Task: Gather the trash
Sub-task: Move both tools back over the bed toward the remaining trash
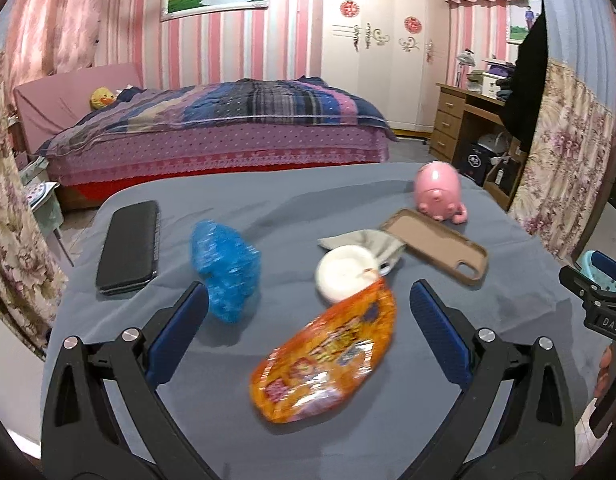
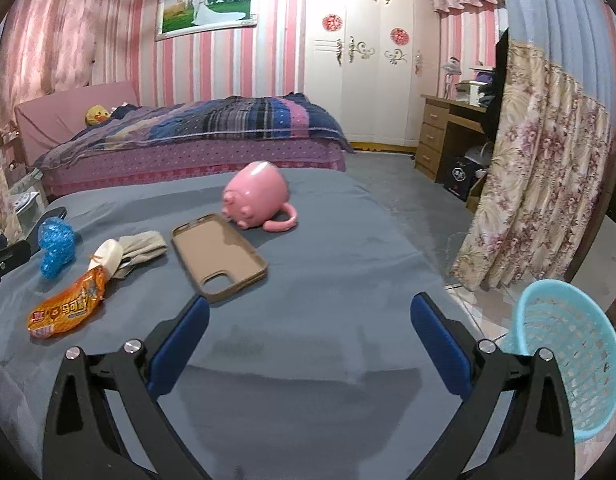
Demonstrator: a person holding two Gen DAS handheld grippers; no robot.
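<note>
An orange snack wrapper [image 1: 328, 356] [image 2: 67, 308] lies on the grey-covered table [image 1: 388, 420], between the fingers of my left gripper [image 1: 310, 294], which stands open just above it. A crumpled blue plastic bag [image 1: 227, 272] [image 2: 55, 246] sits beside the left fingertip. A white round cup [image 1: 346, 272] [image 2: 107, 254] touches the wrapper's far end. My right gripper [image 2: 310, 306] is open over bare cloth, holding nothing. A light blue perforated basket [image 2: 568, 356] stands on the floor off the table's right edge.
A brown phone case [image 1: 436, 244] [image 2: 219, 256], a pink pig mug [image 1: 438, 190] [image 2: 257, 198] on its side, a beige cloth [image 1: 364, 240] and a black wallet [image 1: 129, 246] lie on the table. A bed, desk and floral curtain stand beyond.
</note>
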